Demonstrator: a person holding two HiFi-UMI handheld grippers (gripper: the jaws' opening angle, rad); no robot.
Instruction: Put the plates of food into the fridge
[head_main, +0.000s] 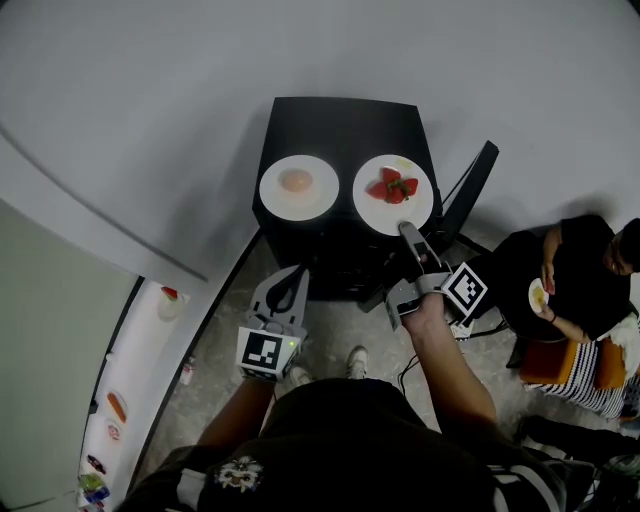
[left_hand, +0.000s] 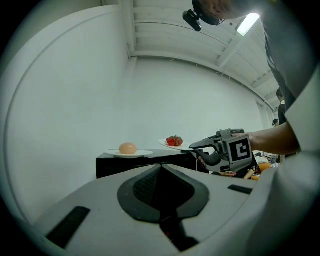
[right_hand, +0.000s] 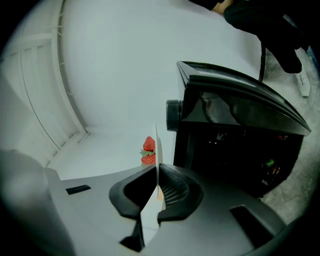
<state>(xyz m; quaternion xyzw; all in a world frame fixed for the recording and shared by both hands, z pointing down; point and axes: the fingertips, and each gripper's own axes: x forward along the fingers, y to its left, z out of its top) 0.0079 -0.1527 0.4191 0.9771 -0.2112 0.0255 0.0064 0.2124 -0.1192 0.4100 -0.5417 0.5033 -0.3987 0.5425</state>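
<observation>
Two white plates sit on a black stand (head_main: 340, 125). The left plate (head_main: 275, 195) carries a round peach-coloured food (head_main: 296, 181). The right plate (head_main: 375, 212) carries strawberries (head_main: 394, 187). My right gripper (head_main: 407, 231) is shut on the near rim of the strawberry plate. In the right gripper view that plate (right_hand: 156, 145) runs edge-on between the pads of the right gripper (right_hand: 158, 175), with the strawberries (right_hand: 148, 151) beyond. My left gripper (head_main: 288, 273) hangs below the stand's front, shut and empty. In the left gripper view its tips (left_hand: 161, 166) meet, and both plates (left_hand: 129, 153) (left_hand: 171, 145) show ahead.
A long white shelf (head_main: 118, 400) with several food items runs along the lower left, beside a grey panel (head_main: 40, 340). A seated person (head_main: 585, 285) holding a small plate is at the right. Cables lie on the floor near the stand's right side.
</observation>
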